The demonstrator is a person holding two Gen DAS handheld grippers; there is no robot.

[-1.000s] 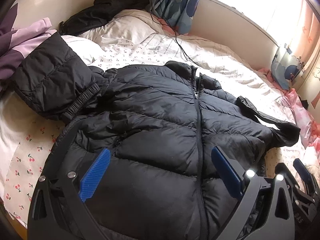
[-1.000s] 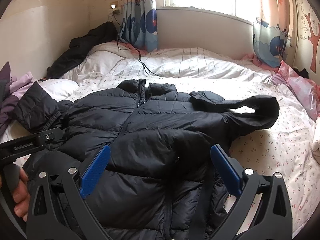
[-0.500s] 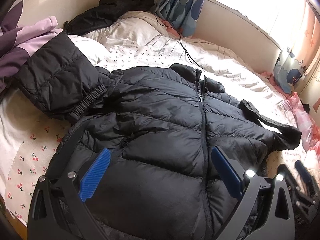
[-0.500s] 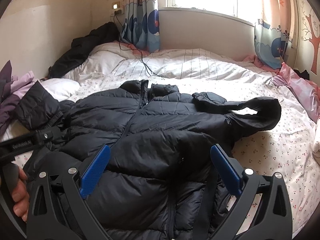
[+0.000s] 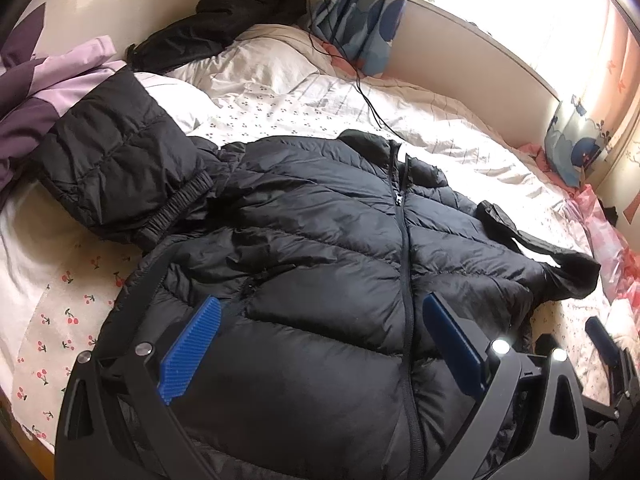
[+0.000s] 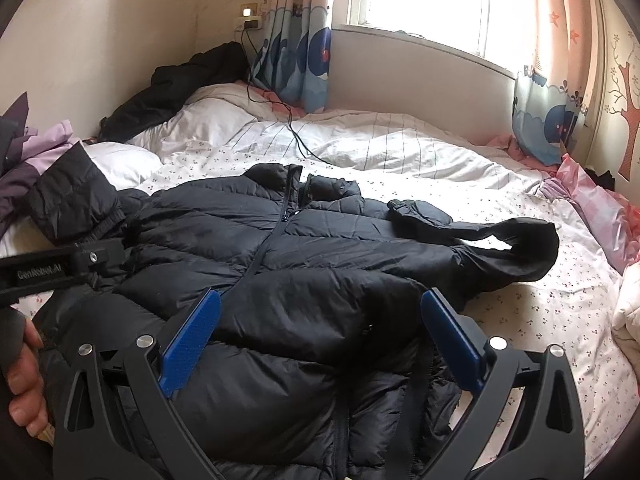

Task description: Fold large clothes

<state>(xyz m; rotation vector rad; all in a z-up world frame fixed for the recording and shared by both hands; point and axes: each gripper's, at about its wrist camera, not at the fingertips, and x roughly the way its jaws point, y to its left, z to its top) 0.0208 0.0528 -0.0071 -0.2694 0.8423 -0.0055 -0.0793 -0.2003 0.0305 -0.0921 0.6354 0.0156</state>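
A: How far along is the folding looking?

B: Barely begun, I'd judge. The black puffer jacket (image 6: 304, 264) is lying zipped and front-up across the bed (image 6: 520, 320), one sleeve (image 6: 480, 236) flopping over its chest.

A: The tongs?

B: The left gripper (image 5: 320, 344) and right gripper (image 6: 320, 340) are both gaping wide, gripping nothing (hovering over glossy, quilted, puffy fabric).

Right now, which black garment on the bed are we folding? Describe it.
On the bed, it is the black jacket spread flat at the centre, zip up. Unlike the black clothes heaped by the far wall, it lies directly below both open grippers.
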